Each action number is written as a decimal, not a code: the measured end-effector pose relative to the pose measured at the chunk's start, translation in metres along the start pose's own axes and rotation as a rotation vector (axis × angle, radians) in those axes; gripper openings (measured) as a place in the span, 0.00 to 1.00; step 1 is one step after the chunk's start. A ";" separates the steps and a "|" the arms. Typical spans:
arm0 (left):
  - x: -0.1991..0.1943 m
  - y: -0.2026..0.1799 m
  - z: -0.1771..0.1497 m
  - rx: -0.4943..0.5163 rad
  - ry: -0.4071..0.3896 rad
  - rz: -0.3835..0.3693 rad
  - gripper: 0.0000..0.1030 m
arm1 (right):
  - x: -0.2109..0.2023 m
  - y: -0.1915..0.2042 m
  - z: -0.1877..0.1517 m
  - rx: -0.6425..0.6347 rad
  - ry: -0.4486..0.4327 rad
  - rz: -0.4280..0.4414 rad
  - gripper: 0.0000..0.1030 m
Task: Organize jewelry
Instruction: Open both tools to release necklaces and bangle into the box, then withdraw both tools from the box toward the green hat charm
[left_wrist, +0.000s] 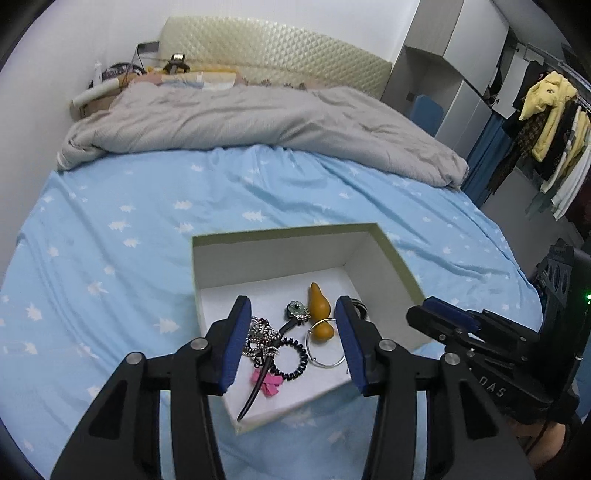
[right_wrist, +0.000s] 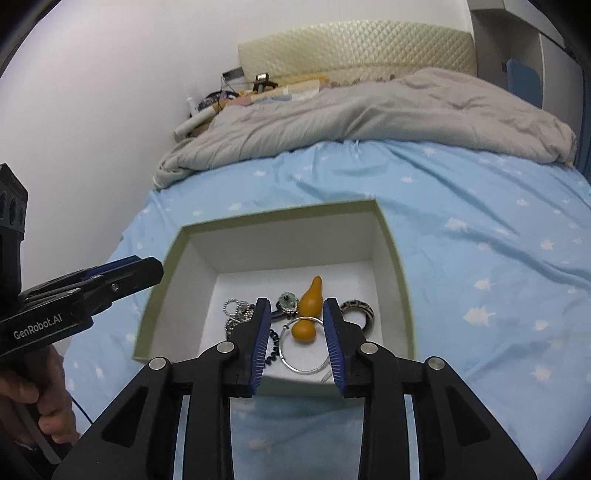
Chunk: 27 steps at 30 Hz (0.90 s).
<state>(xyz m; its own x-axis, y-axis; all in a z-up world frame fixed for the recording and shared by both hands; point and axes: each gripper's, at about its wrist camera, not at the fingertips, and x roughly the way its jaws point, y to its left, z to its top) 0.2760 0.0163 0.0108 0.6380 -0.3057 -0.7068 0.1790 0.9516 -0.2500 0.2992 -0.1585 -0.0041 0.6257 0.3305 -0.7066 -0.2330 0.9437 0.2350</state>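
An open white box with a green rim (left_wrist: 280, 232) (right_wrist: 280, 210) sits on the blue bedsheet. Inside lie an orange gourd pendant (left_wrist: 319, 314) (right_wrist: 308, 312), a silver bangle (left_wrist: 327, 360) (right_wrist: 301, 365), a black coil hair tie (left_wrist: 295, 365), a silver bead chain (left_wrist: 258, 334) (right_wrist: 236, 312), a green flower brooch (left_wrist: 297, 310) (right_wrist: 288, 300), a dark horn hairpin (left_wrist: 255, 391), a pink clip (left_wrist: 271, 382) and a patterned ring (right_wrist: 360, 310). My left gripper (left_wrist: 293, 308) is open and empty above the box's near side. My right gripper (right_wrist: 297, 308) is open and empty above the box.
The blue sheet with white tree prints (left_wrist: 129, 221) spreads around the box. A grey duvet (left_wrist: 258, 122) lies bunched at the bed's far end by the headboard (left_wrist: 277, 48). A clothes rack (left_wrist: 546, 122) stands at the right. A wall runs along the bed's left side.
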 end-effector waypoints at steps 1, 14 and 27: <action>-0.007 -0.001 0.000 0.001 -0.009 0.002 0.47 | -0.008 0.002 -0.001 -0.001 -0.011 -0.001 0.27; -0.086 -0.026 -0.019 0.033 -0.107 0.010 0.47 | -0.094 0.028 -0.017 -0.016 -0.123 -0.001 0.27; -0.134 -0.042 -0.065 0.048 -0.173 0.018 0.47 | -0.150 0.042 -0.069 -0.042 -0.201 -0.014 0.27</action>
<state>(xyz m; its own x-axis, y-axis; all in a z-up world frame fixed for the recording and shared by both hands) 0.1344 0.0153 0.0725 0.7602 -0.2827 -0.5849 0.1999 0.9585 -0.2035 0.1436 -0.1696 0.0657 0.7643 0.3180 -0.5611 -0.2515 0.9481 0.1948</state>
